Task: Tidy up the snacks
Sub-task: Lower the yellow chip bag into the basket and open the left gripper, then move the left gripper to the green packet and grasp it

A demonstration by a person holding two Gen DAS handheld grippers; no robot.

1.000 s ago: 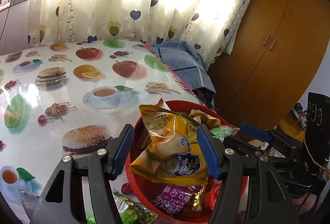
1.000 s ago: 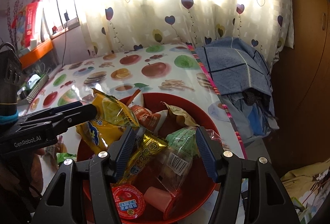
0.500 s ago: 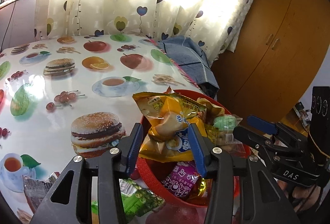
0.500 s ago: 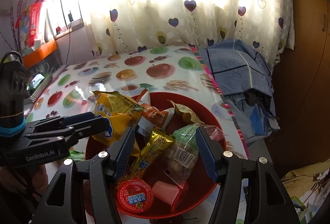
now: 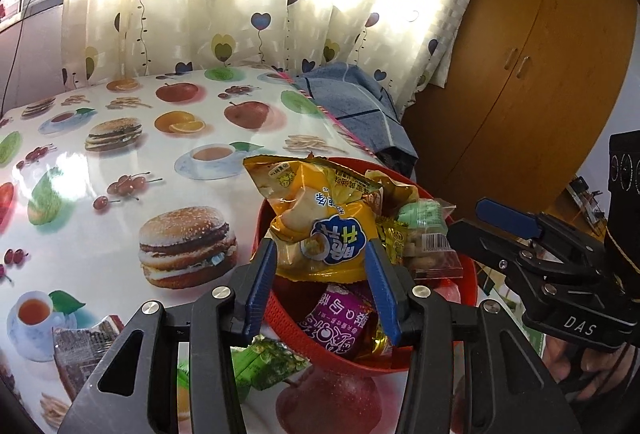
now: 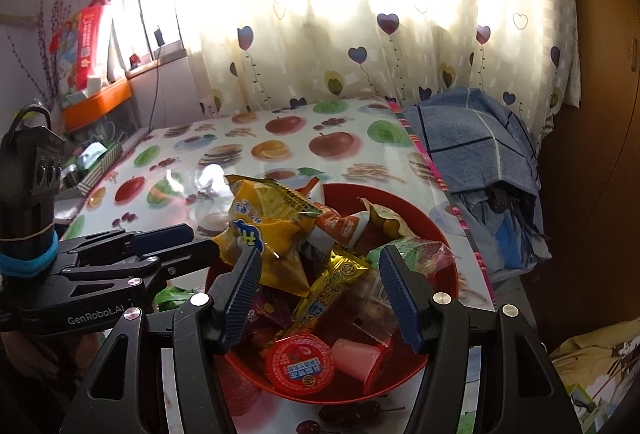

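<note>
Since 1 second ago, the left tool [image 5: 322, 266] has narrowed its 2 blue pads onto the yellow crinkled snack bag [image 5: 320, 218], and the bag now stands higher, lifted partly over the near rim of the round red plastic bowl [image 5: 466, 274]. Both pads press the bag's lower sides, so this tool grips the bag. In the right wrist view the same bag [image 6: 272, 222] hangs at the left edge of the bowl [image 6: 436, 234], pinched by the left tool [image 6: 208, 246] coming in from the left.

The right tool [image 6: 320, 274] hovers over the bowl with its pads spread wide and nothing pressed between them; a gold foil-wrapped bar [image 6: 332, 286] and a clear packet with a barcode [image 6: 376, 298] lie below the gap. A round red-lidded jelly cup [image 6: 300, 364] and a pink jelly cup [image 6: 356, 358] sit at the bowl's near side. A purple snack packet [image 5: 340, 322] lies in the bowl under the lifted bag.

The bowl rests on the counter [image 5: 100, 162], covered by a glossy cloth printed with burgers and fruit. A green wrapper [image 5: 268, 362] lies on the counter just beside the bowl, and a dark brown packet [image 5: 84, 350] lies further left.
</note>
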